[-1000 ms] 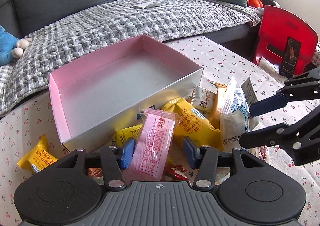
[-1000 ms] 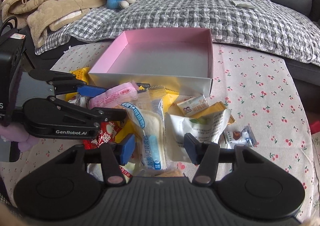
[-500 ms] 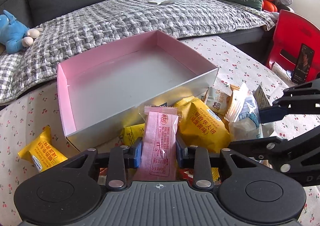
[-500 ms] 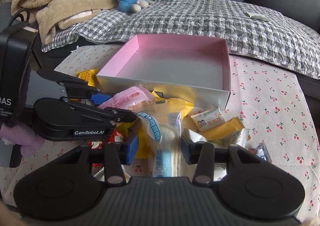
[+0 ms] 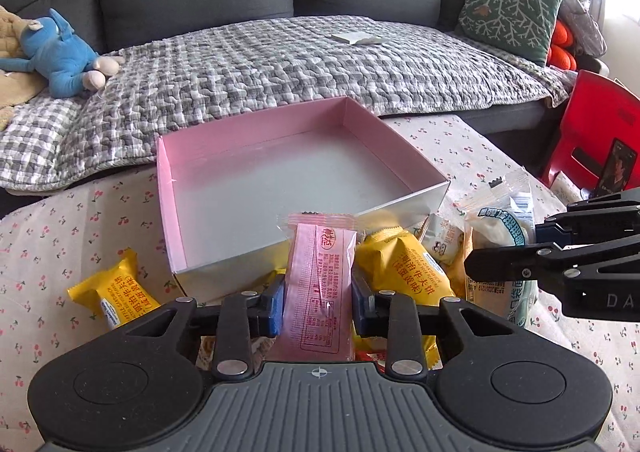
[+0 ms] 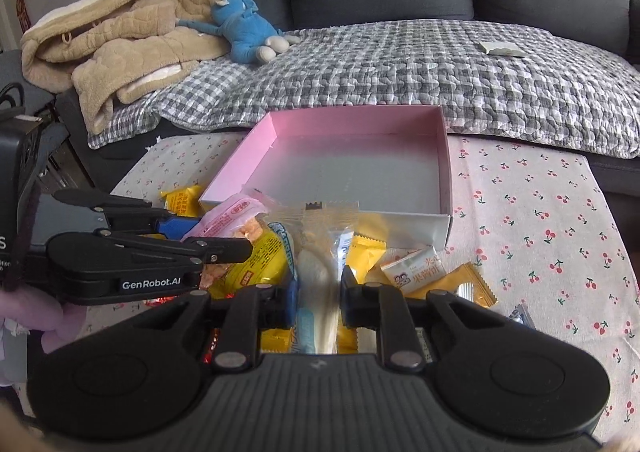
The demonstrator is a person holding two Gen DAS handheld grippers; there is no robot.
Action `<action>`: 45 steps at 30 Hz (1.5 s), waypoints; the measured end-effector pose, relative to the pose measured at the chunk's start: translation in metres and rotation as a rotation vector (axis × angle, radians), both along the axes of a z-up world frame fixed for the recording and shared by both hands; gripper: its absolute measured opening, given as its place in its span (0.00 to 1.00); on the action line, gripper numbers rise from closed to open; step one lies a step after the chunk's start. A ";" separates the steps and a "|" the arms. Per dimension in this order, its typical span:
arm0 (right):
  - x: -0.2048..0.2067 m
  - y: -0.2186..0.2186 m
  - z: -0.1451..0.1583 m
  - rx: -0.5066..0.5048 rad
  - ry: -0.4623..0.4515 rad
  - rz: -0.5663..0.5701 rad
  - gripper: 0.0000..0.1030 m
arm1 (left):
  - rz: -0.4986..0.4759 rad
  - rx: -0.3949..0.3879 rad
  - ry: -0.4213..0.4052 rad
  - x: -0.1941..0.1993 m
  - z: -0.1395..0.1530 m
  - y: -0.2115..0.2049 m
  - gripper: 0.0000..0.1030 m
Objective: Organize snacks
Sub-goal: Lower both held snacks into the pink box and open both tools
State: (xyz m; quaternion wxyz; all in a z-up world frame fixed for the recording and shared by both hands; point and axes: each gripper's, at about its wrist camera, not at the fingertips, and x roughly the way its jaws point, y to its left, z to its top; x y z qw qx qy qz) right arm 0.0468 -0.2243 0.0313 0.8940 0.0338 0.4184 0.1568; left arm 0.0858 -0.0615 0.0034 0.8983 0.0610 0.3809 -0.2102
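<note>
- The left gripper (image 5: pixel 318 306) is clamping a pink packet (image 5: pixel 320 284) between its blue pads, and the packet is standing upright just in front of the near wall of the pink box (image 5: pixel 256 139), which is sitting empty on the cherry-print cloth (image 5: pixel 60 228).
- The right gripper (image 6: pixel 318 302) is pinching a clear white-and-blue packet (image 6: pixel 316 284); its jaws have just been closing and the wrapper is now squeezed narrow between them.
- Both grippers are working close together over the same snack pile (image 5: pixel 404 272), so a knock between them looks possible and could jog either packet loose.
- The slick wrappers are looking slippery; a thin edge hold may be letting one slide out over the box rim.
- The box's near wall is standing between both packets and the box floor, so a low carry could catch it and shove the light box.
- A yellow packet (image 5: pixel 110 296) is lying apart at the near left, and the blue plush toy (image 5: pixel 60 55) is resting far off on the sofa.
</note>
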 end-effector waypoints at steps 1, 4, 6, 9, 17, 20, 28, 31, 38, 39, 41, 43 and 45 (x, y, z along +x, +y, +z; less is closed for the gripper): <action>0.001 -0.002 0.002 0.009 -0.006 -0.011 0.17 | 0.005 -0.003 -0.003 0.001 0.004 0.001 0.29; 0.009 -0.008 0.010 0.047 -0.022 -0.053 0.17 | 0.030 0.004 -0.026 0.007 0.017 0.005 0.29; 0.019 -0.011 0.016 0.071 -0.038 -0.076 0.17 | 0.050 0.001 -0.042 0.013 0.026 0.007 0.29; 0.037 -0.013 0.021 0.093 -0.054 -0.094 0.17 | 0.074 -0.004 -0.059 0.025 0.033 0.008 0.29; 0.097 -0.020 0.011 0.134 -0.058 -0.176 0.17 | 0.149 0.018 -0.070 0.073 0.026 -0.001 0.29; 0.114 -0.021 0.002 0.139 -0.033 -0.198 0.17 | 0.169 0.029 -0.080 0.091 0.020 -0.005 0.29; 0.144 -0.017 -0.014 0.100 0.005 -0.206 0.18 | 0.211 0.082 -0.087 0.124 -0.002 -0.011 0.29; 0.149 -0.016 -0.019 0.085 0.014 -0.210 0.18 | 0.226 0.089 -0.077 0.130 -0.010 -0.011 0.29; 0.148 -0.020 -0.012 0.084 -0.030 -0.238 0.66 | 0.221 0.087 -0.074 0.133 -0.019 -0.008 0.61; 0.147 -0.020 -0.010 0.081 -0.038 -0.237 0.68 | 0.222 0.088 -0.085 0.132 -0.018 -0.008 0.70; 0.146 -0.020 -0.007 0.070 -0.039 -0.235 0.71 | 0.221 0.085 -0.094 0.129 -0.016 -0.007 0.73; 0.143 -0.020 -0.004 0.057 -0.042 -0.234 0.75 | 0.223 0.076 -0.085 0.127 -0.014 -0.005 0.75; 0.138 -0.020 -0.001 0.052 -0.047 -0.234 0.80 | 0.220 0.066 -0.082 0.123 -0.011 -0.004 0.81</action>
